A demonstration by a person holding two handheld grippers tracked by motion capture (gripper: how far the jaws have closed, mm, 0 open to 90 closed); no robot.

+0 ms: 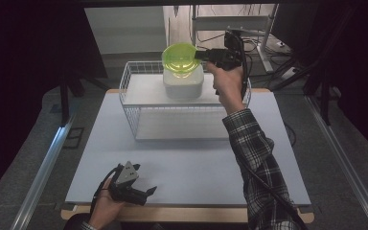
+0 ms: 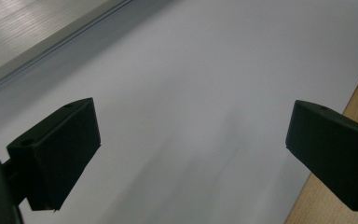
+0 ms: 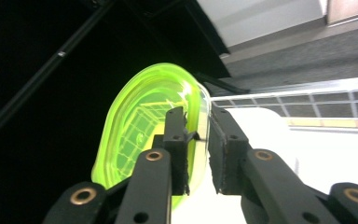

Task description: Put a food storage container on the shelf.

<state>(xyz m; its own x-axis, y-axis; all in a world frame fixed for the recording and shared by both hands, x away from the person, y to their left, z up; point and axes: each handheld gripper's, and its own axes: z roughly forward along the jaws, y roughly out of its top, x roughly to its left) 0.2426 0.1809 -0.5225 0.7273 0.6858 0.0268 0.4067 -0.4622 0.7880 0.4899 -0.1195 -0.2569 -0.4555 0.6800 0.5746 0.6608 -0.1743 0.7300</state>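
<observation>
1. High view: the right gripper (image 1: 202, 54) pinches the rim of the green bowl (image 1: 178, 58), which sits on the white lidded container (image 1: 183, 81) inside the wire basket (image 1: 129, 108). A rim pinch suits stacking it there. The left gripper (image 1: 146, 192) rests well in front of the basket, out of the way.
2. Left gripper view: the left gripper's jaws stand wide over the pale mat (image 2: 191, 70), holding nothing.
3. Right gripper view: the right gripper's narrow jaws straddle the bowl's rim, with a sliver of gap at one pad, likely easing off.
</observation>
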